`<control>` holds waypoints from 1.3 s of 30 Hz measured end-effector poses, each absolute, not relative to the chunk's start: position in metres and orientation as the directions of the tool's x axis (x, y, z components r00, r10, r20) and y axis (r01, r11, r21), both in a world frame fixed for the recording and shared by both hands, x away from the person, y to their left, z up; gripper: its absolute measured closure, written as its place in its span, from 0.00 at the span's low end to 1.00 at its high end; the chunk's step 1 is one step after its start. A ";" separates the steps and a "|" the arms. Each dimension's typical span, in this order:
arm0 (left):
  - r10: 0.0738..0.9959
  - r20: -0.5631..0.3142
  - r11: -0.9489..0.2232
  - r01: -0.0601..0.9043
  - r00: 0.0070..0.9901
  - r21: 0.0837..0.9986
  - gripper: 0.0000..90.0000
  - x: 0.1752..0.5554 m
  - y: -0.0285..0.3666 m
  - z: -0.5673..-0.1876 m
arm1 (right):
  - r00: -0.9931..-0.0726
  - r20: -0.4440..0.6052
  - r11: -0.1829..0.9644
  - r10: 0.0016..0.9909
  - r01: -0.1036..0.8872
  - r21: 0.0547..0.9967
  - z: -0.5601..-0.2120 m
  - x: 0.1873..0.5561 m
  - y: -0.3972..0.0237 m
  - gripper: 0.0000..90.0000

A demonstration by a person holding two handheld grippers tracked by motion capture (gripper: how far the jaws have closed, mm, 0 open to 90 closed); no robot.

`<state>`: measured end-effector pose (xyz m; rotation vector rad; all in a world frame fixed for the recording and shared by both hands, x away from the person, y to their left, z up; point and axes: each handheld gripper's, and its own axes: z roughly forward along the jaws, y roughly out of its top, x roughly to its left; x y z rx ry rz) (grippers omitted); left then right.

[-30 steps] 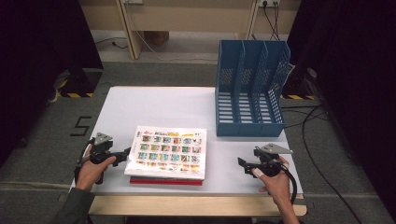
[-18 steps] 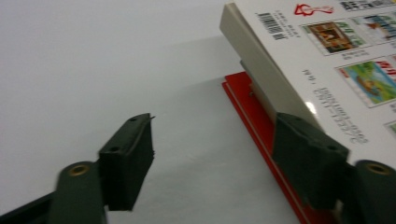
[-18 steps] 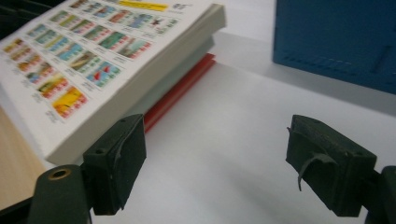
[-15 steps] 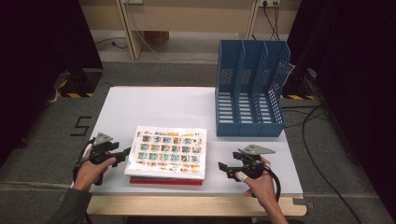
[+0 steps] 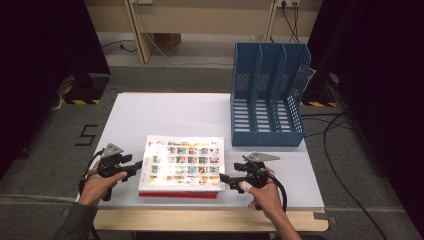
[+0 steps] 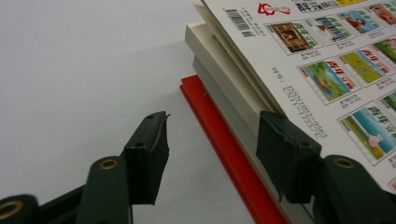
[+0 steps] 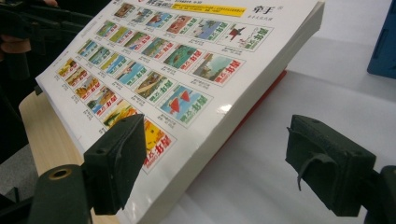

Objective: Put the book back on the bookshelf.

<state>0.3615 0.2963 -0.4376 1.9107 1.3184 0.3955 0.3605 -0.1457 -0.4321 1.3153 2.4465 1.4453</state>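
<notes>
A stack of books lies at the table's front middle. Its top book [image 5: 182,161] has a white cover printed with rows of small colour pictures, and a red book [image 5: 177,194] lies at the bottom. My left gripper [image 5: 136,167] is at the stack's left edge. In the left gripper view the left gripper [image 6: 215,140] has just been closing: one pad [image 6: 287,163] rests against the top book [image 6: 336,70], the other stands apart from the red book [image 6: 219,135]. My right gripper [image 5: 223,180] is at the stack's right front corner. There the right gripper [image 7: 215,144] is open wide around the top book [image 7: 187,70].
A blue file rack [image 5: 267,100] with three slots stands at the back right of the white table [image 5: 175,112]. Its corner [image 7: 385,42] shows in the right gripper view. Bare tabletop lies behind the stack. The table's wooden front edge [image 5: 200,220] runs just below the hands.
My right gripper has moved left up to the stack's right edge. The left gripper stayed in place at the left edge, and its jaws have narrowed.
</notes>
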 end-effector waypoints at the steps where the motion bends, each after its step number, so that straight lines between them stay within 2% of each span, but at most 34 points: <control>1: 0.891 -0.168 -0.174 0.658 0.422 0.733 0.50 0.361 0.295 -0.437 | -0.647 0.381 0.221 0.660 0.653 0.725 -0.433 0.362 -0.144 0.23; 3: 0.884 -0.172 -0.182 0.659 0.434 0.730 0.53 0.360 0.291 -0.437 | -0.649 0.382 0.227 0.658 0.655 0.721 -0.434 0.365 -0.141 0.23; 5: 0.881 -0.164 -0.197 0.658 0.444 0.727 0.50 0.360 0.289 -0.437 | -0.642 0.385 0.227 0.663 0.663 0.713 -0.436 0.367 -0.139 0.23; 11: 0.879 -0.144 -0.216 0.648 0.455 0.730 0.47 0.360 0.282 -0.439 | -0.620 0.430 0.215 0.656 0.700 0.682 -0.444 0.378 -0.136 0.21; 15: 0.886 -0.133 -0.214 0.645 0.445 0.733 0.35 0.361 0.284 -0.441 | -0.619 0.458 0.218 0.638 0.715 0.664 -0.447 0.383 -0.132 0.17; 19: 0.891 -0.142 -0.194 0.643 0.432 0.741 0.32 0.361 0.285 -0.443 | -0.619 0.491 0.219 0.613 0.730 0.647 -0.451 0.387 -0.127 0.15; 23: 0.893 -0.148 -0.184 0.646 0.424 0.741 0.24 0.364 0.287 -0.445 | -0.610 0.525 0.209 0.593 0.747 0.631 -0.455 0.392 -0.123 0.16; 27: 0.894 -0.151 -0.182 0.650 0.422 0.738 0.23 0.364 0.287 -0.445 | -0.614 0.535 0.211 0.581 0.748 0.630 -0.455 0.394 -0.125 0.20; 30: 0.887 -0.165 -0.178 0.649 0.431 0.739 0.28 0.362 0.286 -0.445 | -0.623 0.520 0.203 0.585 0.733 0.650 -0.452 0.393 -0.127 0.27; 33: 0.863 -0.195 -0.182 0.646 0.466 0.741 0.48 0.361 0.285 -0.444 | -0.669 0.429 0.227 0.607 0.663 0.713 -0.442 0.391 -0.128 0.41; 36: 0.858 -0.202 -0.180 0.646 0.472 0.741 0.53 0.360 0.285 -0.443 | -0.710 0.368 0.249 0.600 0.603 0.758 -0.431 0.389 -0.127 0.46; 37: 0.854 -0.208 -0.178 0.645 0.477 0.743 0.56 0.360 0.284 -0.444 | -0.708 0.390 0.226 0.589 0.608 0.761 -0.428 0.390 -0.129 0.50; 39: 0.849 -0.206 -0.180 0.633 0.487 0.753 0.61 0.360 0.281 -0.444 | -0.677 0.496 0.130 0.543 0.652 0.747 -0.430 0.396 -0.135 0.59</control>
